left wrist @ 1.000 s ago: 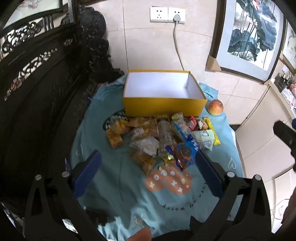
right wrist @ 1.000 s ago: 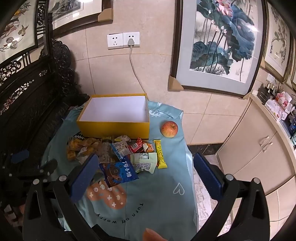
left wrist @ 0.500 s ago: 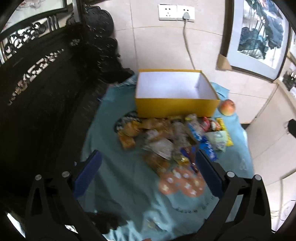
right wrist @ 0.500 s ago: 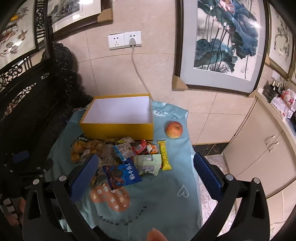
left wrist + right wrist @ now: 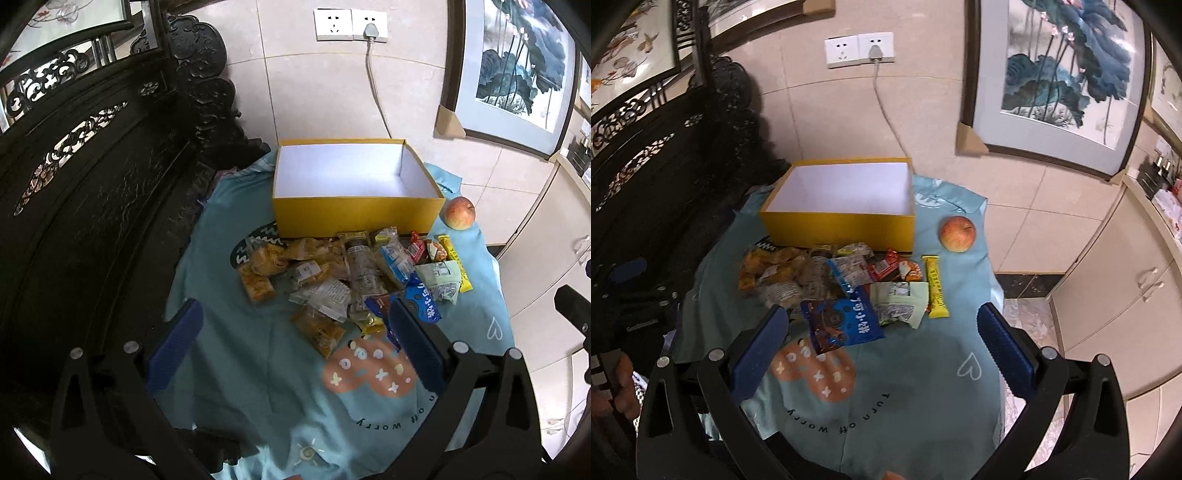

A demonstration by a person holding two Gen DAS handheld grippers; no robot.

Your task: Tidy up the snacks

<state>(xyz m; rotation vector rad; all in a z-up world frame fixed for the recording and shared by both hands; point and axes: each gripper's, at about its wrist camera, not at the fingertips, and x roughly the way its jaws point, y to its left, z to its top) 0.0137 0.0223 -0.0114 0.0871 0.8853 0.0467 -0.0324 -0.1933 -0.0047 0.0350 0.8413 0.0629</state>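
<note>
My left gripper [image 5: 291, 339] and right gripper [image 5: 882, 339], both spread wide and empty, hover above the snack pile [image 5: 842, 284] lying before the yellow box [image 5: 838, 225] at the tablecloth's [image 5: 923, 387] far edge.

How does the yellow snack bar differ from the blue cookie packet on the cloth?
The yellow snack bar is narrow and lies alone at the pile's right edge; the blue cookie packet is wide, dark blue and nearest the grippers, overlapping other wrappers. Both lie flat outside the yellow box.
</note>
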